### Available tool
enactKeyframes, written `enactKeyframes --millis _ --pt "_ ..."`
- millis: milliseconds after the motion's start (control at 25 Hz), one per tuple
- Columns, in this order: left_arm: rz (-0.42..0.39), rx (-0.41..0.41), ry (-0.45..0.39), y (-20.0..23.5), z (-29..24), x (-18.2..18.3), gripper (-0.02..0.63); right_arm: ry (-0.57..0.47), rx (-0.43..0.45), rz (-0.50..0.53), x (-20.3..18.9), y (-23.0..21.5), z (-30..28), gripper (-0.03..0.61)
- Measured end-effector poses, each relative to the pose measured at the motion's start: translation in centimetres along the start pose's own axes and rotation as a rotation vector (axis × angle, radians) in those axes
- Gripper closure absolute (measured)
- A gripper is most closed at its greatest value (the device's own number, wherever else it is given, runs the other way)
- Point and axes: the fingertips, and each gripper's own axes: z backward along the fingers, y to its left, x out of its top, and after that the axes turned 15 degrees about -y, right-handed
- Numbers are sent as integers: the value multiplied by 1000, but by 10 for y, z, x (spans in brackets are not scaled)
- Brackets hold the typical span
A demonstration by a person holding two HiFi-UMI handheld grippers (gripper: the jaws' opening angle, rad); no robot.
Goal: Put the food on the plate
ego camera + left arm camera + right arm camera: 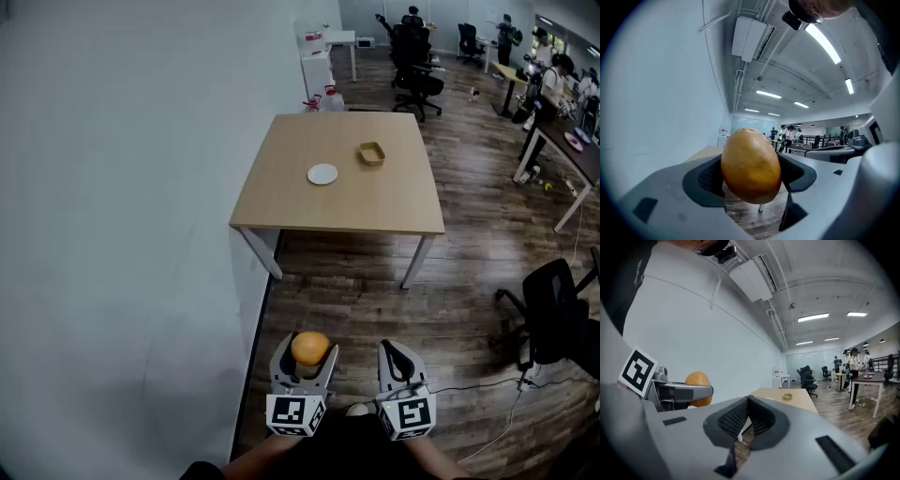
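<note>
— Wood-plank floor [375,300], white wall [122,234] along 9 o'clock, one pale wooden table [375,202] at 12 o'clock in the head view. Logged?

— Logged. On the tabletop: a small white plate [322,173] near the middle, with nothing on it. A small tan basket [372,153] sits at 1 o'clock of the plate, near it but not touching.

— Entry for the food [310,348]?

— One orange-yellow oval piece, clamped in the left gripper [306,354]. The left gripper view shows both dark pads pressed against its sides. The piece stands taller than the jaws, sticking out above and below them. It hangs over the floor at 6 o'clock of the table, well apart from the plate.

— And the right gripper [396,356]?

— Just beside the left one, at its 3 o'clock, pointing the same way, toward the table. Jaws together, pad tips touching, nothing between them. Its own view catches the held food at 9 o'clock.

— Surroundings?

— Black office chair [558,314] at 3 o'clock, with a thin cable [487,384] trailing on the floor by it. People at desks [553,80] far off at 1 to 2 o'clock, too small to detail.
</note>
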Motion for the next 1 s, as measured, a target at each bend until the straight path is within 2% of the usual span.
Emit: enactKeyframes --millis 160,440,760,1000 --pt "5 3 6 -4 -9 -2 284 6 -31 -15 -2 -16 -4 519" --pt "-7 -5 0 24 -43 -13 284 10 -2 -92 -14 -23 -42 519" --pt "48 -23 26 93 -124 -42 285 90 -10 -43 -41 -38 -135 520" --pt "74 -37 32 161 -189 -48 285 120 -16 4 -41 -37 -225 519"
